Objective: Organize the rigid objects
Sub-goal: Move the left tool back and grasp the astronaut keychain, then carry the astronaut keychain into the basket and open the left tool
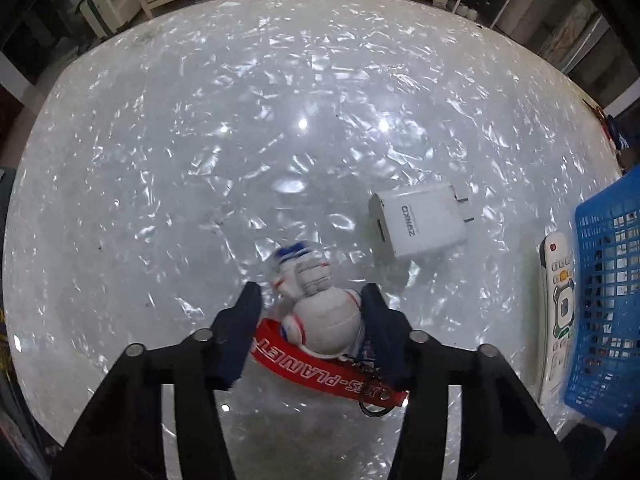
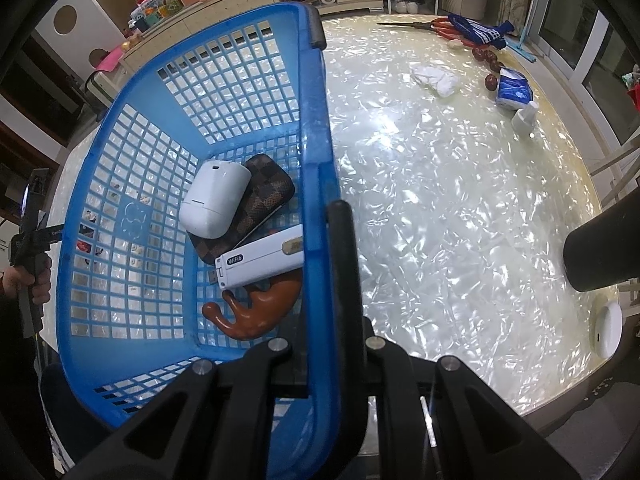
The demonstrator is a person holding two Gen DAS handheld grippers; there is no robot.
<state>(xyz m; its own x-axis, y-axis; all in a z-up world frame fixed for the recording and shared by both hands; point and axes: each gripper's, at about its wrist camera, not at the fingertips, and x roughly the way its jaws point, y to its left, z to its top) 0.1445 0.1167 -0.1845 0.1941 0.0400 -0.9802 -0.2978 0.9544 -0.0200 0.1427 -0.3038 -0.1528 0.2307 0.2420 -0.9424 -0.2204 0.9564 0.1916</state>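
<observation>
Your left gripper (image 1: 310, 300) is sitting low over the table (image 1: 200, 160) with its jaws spread apart, one on each side of the astronaut keychain figure (image 1: 320, 312). Neither finger is clearly pressing on it; the near-right finger (image 1: 378, 320) is lying just beside its round helmet, the other finger standing a little off. The figure is lying on the pearly tabletop, and its red strap (image 1: 320, 372) is trailing toward you under the jaws, ending in a dark key ring (image 1: 376, 408).

Beyond it to the right, a white charger plug (image 1: 420, 220) is resting on the table, prongs pointing away. Farther right, a white remote control (image 1: 558, 312) is lying just beside the blue basket (image 1: 608, 300).

Your right gripper (image 2: 324, 248) is clamping the near-right wall of the blue basket (image 2: 316, 160), one finger inside and one outside. Inside the basket are lying a white case (image 2: 214, 204) on top of a brown checkered pouch (image 2: 256, 208), a white WiFi dongle (image 2: 260, 258), and a brown wooden piece (image 2: 260, 308).

Out on the table, well apart, are sitting red-handled scissors (image 2: 440, 24), a white cloth (image 2: 436, 78) and a blue tissue pack (image 2: 514, 88).
</observation>
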